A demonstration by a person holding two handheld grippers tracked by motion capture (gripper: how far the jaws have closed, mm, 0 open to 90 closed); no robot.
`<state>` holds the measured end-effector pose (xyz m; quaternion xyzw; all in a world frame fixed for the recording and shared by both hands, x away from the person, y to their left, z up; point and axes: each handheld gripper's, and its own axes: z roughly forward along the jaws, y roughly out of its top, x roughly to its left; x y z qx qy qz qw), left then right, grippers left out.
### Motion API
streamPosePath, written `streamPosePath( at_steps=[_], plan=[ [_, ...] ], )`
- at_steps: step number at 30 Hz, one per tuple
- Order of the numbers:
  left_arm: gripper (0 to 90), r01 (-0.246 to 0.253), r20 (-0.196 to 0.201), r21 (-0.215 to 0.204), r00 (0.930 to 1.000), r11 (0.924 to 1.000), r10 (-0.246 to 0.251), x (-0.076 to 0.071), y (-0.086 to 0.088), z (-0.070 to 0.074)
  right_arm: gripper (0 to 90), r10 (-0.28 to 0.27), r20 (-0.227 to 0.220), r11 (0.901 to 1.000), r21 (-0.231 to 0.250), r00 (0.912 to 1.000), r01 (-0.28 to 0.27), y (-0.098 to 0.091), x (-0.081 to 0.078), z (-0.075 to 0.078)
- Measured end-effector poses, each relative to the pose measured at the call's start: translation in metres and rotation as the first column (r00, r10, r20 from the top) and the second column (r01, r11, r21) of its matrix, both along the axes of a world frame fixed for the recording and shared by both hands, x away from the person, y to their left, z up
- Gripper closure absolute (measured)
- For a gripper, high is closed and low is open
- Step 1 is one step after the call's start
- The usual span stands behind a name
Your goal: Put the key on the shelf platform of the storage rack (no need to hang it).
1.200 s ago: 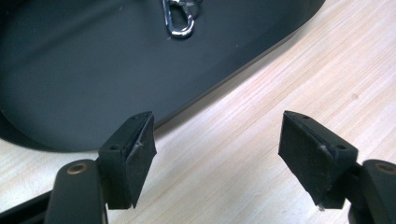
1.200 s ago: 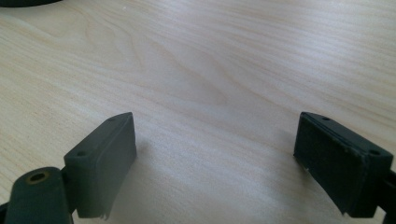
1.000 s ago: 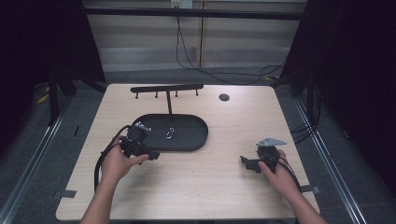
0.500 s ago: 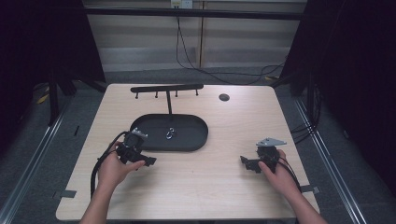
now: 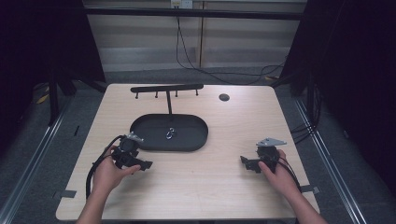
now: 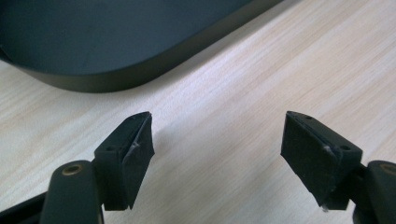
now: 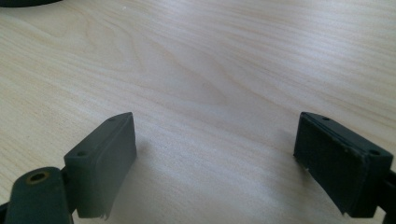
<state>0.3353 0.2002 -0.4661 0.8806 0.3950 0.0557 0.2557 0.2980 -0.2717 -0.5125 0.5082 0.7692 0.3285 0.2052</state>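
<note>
Left gripper (image 5: 142, 164) fingers (image 6: 126, 158) wide, empty, just beside black tray (image 5: 196, 140) at worktop (image 5: 233, 121) middle. Maybe a small metal clip (image 5: 170, 134) inside. Right gripper (image 5: 246, 163) fingers wide near right edge. No readable writing.

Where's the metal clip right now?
In the high view, the metal clip lies near the middle of the black oval tray, just ahead of the left claw.

Black kit on pale wood

I see a black tray (image 5: 187, 142) holding a silvery clip (image 5: 170, 134), a black rack (image 5: 166, 88), and a light, grained table (image 5: 224, 186).
</note>
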Motion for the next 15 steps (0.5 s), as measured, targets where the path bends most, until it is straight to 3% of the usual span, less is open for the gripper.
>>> streamPosePath(
  at_steps=[7,15],
  plan=[
    [22.5,0.006,0.007,0.028,1.0000,0.9996,-0.006,-0.0051,0.0067,-0.0046,12.4,0.001,0.001,1.0000,-0.001,1.0000,-0.001,-0.0001,0.0000,-0.0001],
    [17.9,0.011,0.014,0.029,0.9998,0.9995,-0.012,-0.0090,0.0108,-0.0107,12.4,0.001,0.001,1.0000,0.000,1.0000,-0.001,0.0000,0.0000,0.0000]
  ],
)
